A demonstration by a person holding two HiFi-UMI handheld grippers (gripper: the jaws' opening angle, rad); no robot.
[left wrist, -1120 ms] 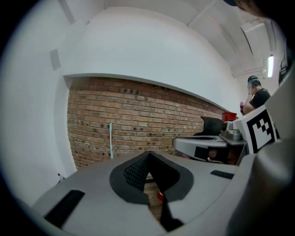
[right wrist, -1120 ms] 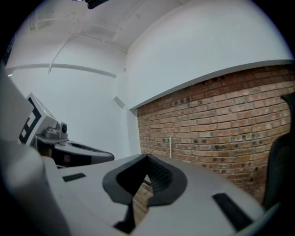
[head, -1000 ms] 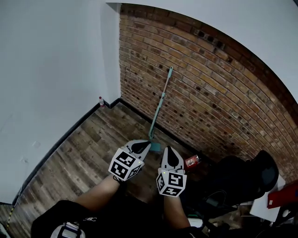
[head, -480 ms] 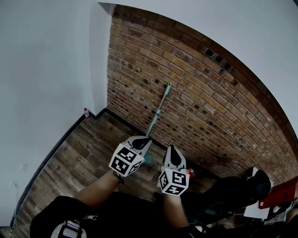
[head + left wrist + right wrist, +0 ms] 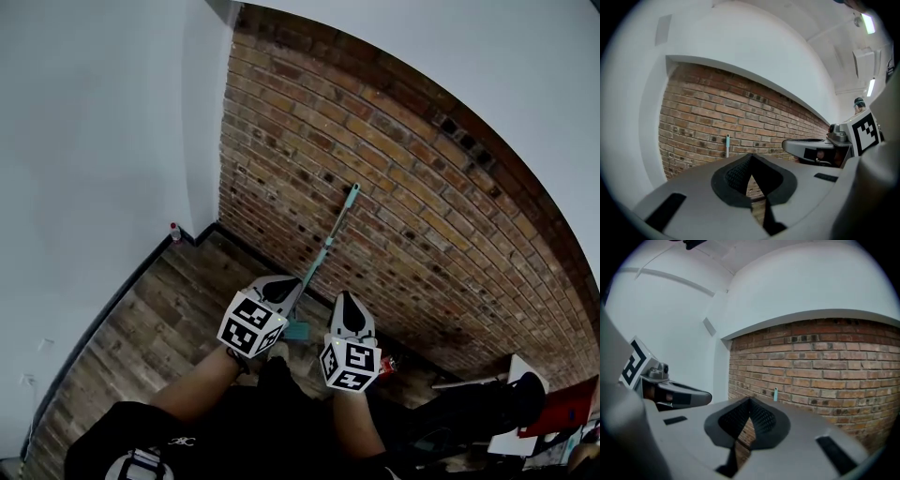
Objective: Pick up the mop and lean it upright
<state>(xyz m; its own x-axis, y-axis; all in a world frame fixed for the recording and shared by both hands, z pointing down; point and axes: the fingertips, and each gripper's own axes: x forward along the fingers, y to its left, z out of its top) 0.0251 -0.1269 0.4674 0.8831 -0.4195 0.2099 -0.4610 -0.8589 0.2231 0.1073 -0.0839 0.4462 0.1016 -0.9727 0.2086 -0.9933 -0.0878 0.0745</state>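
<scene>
**Hand-held grippers: 2.** Grey moulded shells, each carrying one white cube printed with black square markers.
- Left hand-held gripper [image 5: 289, 285]: its own view shows the jaws pressed together at the tips [image 5: 750, 157]. The black ribbed pads form a pointed arch with nothing between them, and only brick and floor show through the slit below.
- Right hand-held gripper [image 5: 345, 300]: jaws likewise pressed together at the tips [image 5: 750, 400], pinching nothing.
- The two are held side by side, near each other but apart, both pointing toward the brick wall.

**Mop: 1.** The mop [image 5: 328, 247] has a thin straight pole, teal at the top end and paler along the middle, with a flat teal head.
- It leans tilted against the brick wall, top end on the bricks and head on the floor at the wall's foot.
- Neither gripper touches it. In the head view its head lies just beyond and between the two gripper tips.
- The teal top end shows in the left gripper view [image 5: 727, 145] and the right gripper view [image 5: 776, 393].

**Walls: 2 kinds.**
- Brick wall [image 5: 403, 178]: red-brown, rough, with pale mortar lines and some dark-stained bricks.
- White wall [image 5: 94, 141]: smooth and painted, meeting the brick at a corner, with a black skirting [image 5: 117, 292] along its foot.

**Floor: 1.** The floor [image 5: 164, 323] is wood-grain planks in mixed brown and grey.

**Bottle: 1.** A small bottle [image 5: 174, 231] with a red cap stands on the floor in the corner, well apart from the mop. Its contents cannot be told.
</scene>
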